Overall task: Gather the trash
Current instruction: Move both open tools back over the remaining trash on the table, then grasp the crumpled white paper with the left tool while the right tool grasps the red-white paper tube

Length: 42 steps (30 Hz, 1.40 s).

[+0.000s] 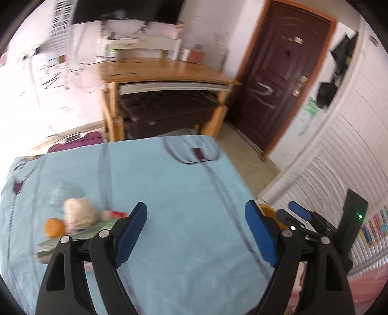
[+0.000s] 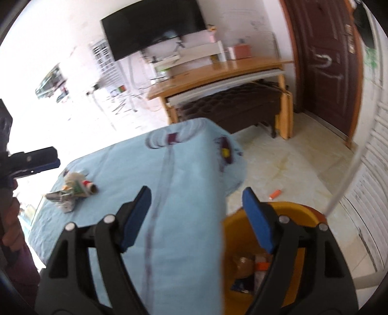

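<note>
Blue-padded L gripper [image 1: 196, 232] spread wide, nothing held; R gripper [image 2: 197, 218] likewise spread, empty, over the yellow bin [image 2: 286, 242] at the table edge. Trash pile [image 1: 80, 225] sits on the light-blue cloth [image 1: 181, 189], ahead-left of L tongs, well apart from R. L is nearer, so likely L takes the next pick.

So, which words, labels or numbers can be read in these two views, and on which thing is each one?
None can be read.
Green wrapper in the trash pile: print blurred.
Wall chart: rows of marks, too blurred.
Door plate: too small.
Items in the yellow bin: labels blurred.
</note>
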### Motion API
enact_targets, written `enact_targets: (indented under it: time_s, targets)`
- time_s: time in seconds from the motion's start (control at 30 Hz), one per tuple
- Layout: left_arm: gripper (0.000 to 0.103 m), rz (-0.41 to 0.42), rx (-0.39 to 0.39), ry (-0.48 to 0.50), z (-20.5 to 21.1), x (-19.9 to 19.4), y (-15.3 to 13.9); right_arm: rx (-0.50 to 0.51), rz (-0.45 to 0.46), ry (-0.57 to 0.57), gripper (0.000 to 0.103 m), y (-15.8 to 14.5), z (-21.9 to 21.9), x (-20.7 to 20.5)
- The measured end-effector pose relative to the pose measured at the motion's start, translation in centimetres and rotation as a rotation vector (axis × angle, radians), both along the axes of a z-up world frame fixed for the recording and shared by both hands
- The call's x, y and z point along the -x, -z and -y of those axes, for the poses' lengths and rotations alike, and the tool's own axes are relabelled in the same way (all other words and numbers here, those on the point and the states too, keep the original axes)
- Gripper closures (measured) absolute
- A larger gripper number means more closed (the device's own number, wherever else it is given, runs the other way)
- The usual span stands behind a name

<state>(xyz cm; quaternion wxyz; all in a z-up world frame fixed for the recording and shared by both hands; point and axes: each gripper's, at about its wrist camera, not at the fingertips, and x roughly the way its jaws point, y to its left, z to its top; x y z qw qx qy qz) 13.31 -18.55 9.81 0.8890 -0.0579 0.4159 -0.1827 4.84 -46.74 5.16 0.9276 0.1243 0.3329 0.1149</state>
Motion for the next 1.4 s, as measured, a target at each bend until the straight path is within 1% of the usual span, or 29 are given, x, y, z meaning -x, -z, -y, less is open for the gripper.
enact_targets:
  time_s: [0.07, 0.13, 0.33, 0.43, 0.53, 0.63, 0.93, 1.07, 1.1, 1.13, 1.17, 1.2, 1.23, 1.33, 1.4]
  targets:
    - [0.025, -0.007, -0.001, -0.027, -1.7, -0.3, -0.1, 0.004, 0.001, -0.031, 0.026, -0.3, -1.6, -0.5]
    - [0.025, -0.007, -0.017, -0.058, -3.4, -0.5, -0.1, 0.011, -0.004, -0.071, 0.026, -0.6, -3.6, -1.2]
    - [0.024, -0.027, -0.048, -0.099, -6.8, -1.4, 0.4, 0.045, -0.024, -0.159, 0.026, -0.7, -8.4, -2.7]
    - [0.024, -0.042, -0.082, -0.13, -8.2, -2.1, 1.1, 0.068, -0.029, -0.203, 0.026, -0.9, -10.7, -3.1]
    - [0.024, -0.081, -0.134, -0.158, -9.5, -3.2, 2.4, 0.083, -0.032, -0.225, 0.025, -1.1, -12.0, -3.6]
    - [0.024, -0.111, -0.152, -0.172, -10.0, -4.0, 3.4, 0.089, -0.036, -0.242, 0.02, -1.1, -13.1, -4.2]
    - [0.024, -0.172, -0.18, -0.182, -10.6, -6.5, 5.7, 0.12, -0.051, -0.297, 0.02, -1.0, -15.6, -5.4]
    - [0.025, -0.199, -0.165, -0.179, -10.8, -7.1, 6.8, 0.15, -0.061, -0.311, 0.02, -0.6, -16.6, -6.2]
    - [0.031, -0.199, -0.158, -0.179, -10.9, -7.2, 6.9, 0.156, -0.064, -0.315, 0.02, -0.6, -16.8, -6.3]
    - [0.048, -0.202, -0.156, -0.176, -10.9, -7.2, 7.2, 0.162, -0.066, -0.319, 0.02, -0.5, -17.0, -6.5]
    - [0.054, -0.217, -0.148, -0.16, -10.8, -7.2, 7.5, 0.169, -0.07, -0.323, 0.02, -0.4, -17.3, -6.7]
    - [0.057, -0.223, -0.143, -0.155, -10.8, -7.2, 7.7, 0.175, -0.075, -0.329, 0.02, -0.3, -17.6, -6.8]
    - [0.057, -0.213, -0.135, -0.157, -10.8, -7.2, 7.7, 0.181, -0.079, -0.334, 0.02, -0.2, -17.9, -7.0]
    - [0.057, -0.215, -0.097, -0.168, -11.4, -7.1, 7.7, 0.2, -0.087, -0.35, 0.02, 0.1, -18.6, -7.2]
    - [0.057, -0.204, -0.089, -0.191, -12.2, -6.9, 7.5, 0.215, -0.092, -0.366, 0.02, 0.2, -19.3, -7.4]
